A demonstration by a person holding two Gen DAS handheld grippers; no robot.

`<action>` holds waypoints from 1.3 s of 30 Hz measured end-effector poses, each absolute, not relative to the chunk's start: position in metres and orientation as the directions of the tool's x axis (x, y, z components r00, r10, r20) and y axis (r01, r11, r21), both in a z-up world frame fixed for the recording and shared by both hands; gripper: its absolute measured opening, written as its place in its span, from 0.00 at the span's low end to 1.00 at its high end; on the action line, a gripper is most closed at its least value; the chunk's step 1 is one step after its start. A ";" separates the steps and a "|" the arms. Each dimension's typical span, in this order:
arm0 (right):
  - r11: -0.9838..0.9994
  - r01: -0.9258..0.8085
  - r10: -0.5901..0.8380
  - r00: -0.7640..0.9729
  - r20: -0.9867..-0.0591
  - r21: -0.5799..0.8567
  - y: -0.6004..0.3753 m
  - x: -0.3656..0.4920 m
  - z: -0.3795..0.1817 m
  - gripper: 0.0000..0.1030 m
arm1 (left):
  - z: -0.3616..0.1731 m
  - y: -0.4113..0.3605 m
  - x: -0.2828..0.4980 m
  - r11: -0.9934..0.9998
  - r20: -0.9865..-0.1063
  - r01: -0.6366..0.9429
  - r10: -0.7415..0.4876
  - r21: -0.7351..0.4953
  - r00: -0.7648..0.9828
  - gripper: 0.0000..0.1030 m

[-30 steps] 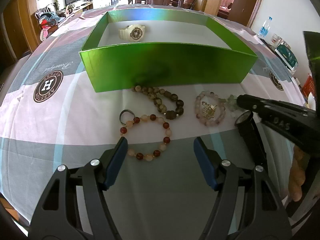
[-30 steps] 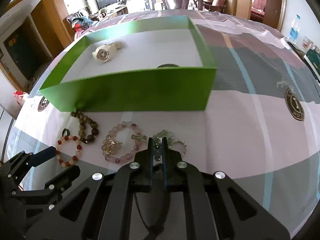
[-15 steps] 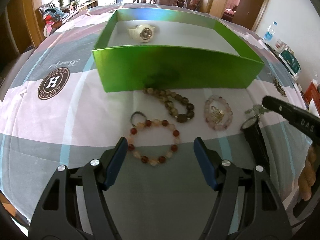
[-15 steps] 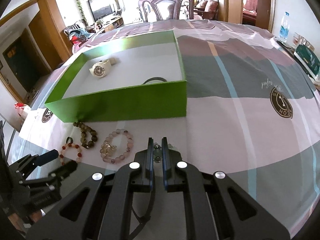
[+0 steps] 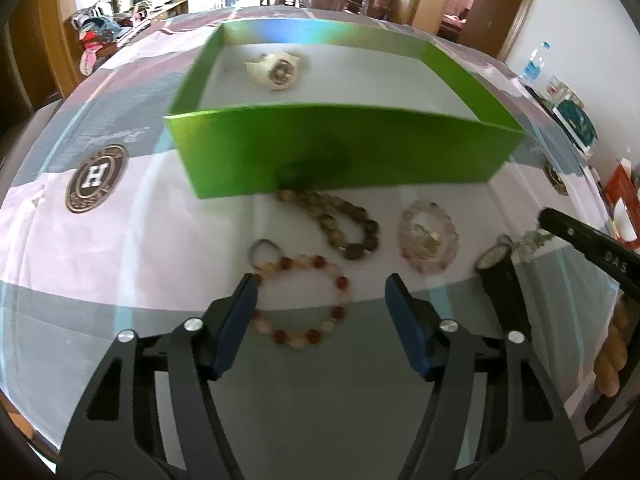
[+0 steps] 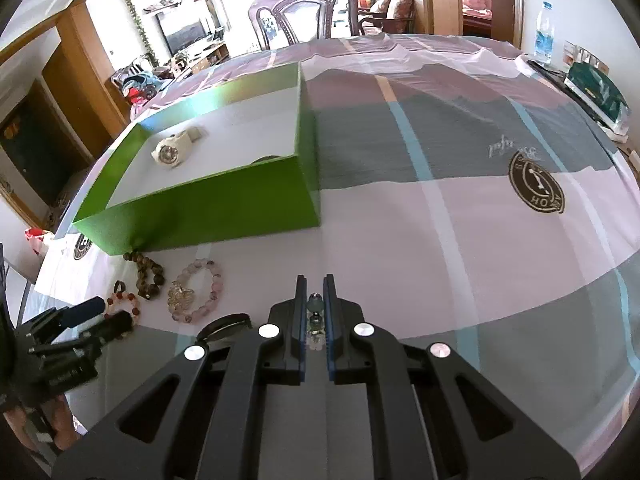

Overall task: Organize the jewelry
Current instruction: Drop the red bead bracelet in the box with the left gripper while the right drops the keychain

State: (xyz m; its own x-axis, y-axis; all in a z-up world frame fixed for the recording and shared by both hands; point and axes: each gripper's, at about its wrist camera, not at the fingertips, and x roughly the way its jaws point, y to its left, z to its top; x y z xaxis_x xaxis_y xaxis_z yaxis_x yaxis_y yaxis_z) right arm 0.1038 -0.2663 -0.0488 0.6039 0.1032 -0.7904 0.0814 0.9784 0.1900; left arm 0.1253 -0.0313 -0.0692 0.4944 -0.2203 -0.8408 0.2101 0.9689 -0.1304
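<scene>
Our right claw (image 6: 316, 312) pinches the light, limp green bead bracelet (image 6: 315, 305); left claw (image 5: 320, 312), closing, empty.

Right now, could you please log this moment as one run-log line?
left claw: open, closing, over red-bead bracelet | right claw: shut on green-bead bracelet | green box: holds watch

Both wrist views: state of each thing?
green box: open, no lid
white watch: lying inside box
red bead bracelet: on cloth, between open left gripper fingers, untouched
brown bracelet: on cloth
pink bracelet: on cloth
pale green bracelet: clamped in right gripper
</scene>
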 end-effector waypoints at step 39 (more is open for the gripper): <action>0.990 -0.063 0.132 0.749 -0.649 0.129 -0.218 0.131 0.049 0.08 | 0.035 -0.001 0.148 0.968 -0.708 0.223 -0.237 -0.115 0.665 0.08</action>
